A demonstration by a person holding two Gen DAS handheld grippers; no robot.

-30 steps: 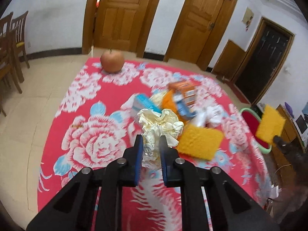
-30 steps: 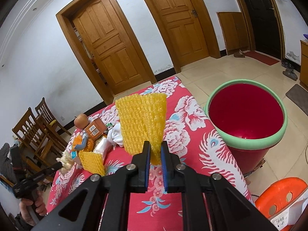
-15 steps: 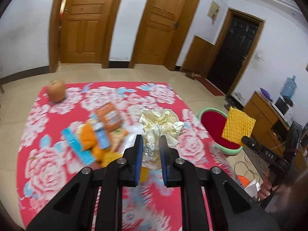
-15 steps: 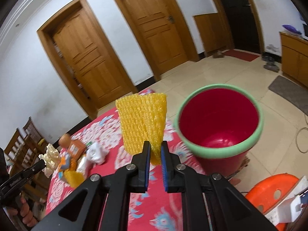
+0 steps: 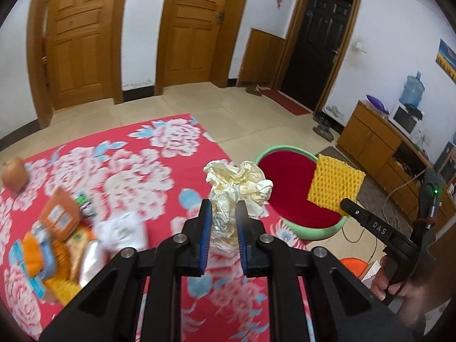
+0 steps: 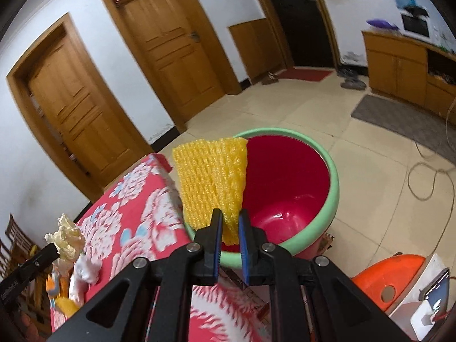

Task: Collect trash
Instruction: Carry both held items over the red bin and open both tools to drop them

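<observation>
Right gripper [image 6: 229, 228] clamped on the lower end of a yellow foam net [image 6: 212, 183], long axis pointing up and away, hanging at the near rim of the red bin [image 6: 322, 222] beside the table, much of it already over the mouth. Nearer of the two by a clear margin. Left gripper [image 5: 223, 222] pinched on a crumpled cream wrapper [image 5: 238, 183], over the floral tablecloth [image 5: 136, 171], bin lying ahead and to the right. More litter left on the cloth, well apart from the bin.
</observation>
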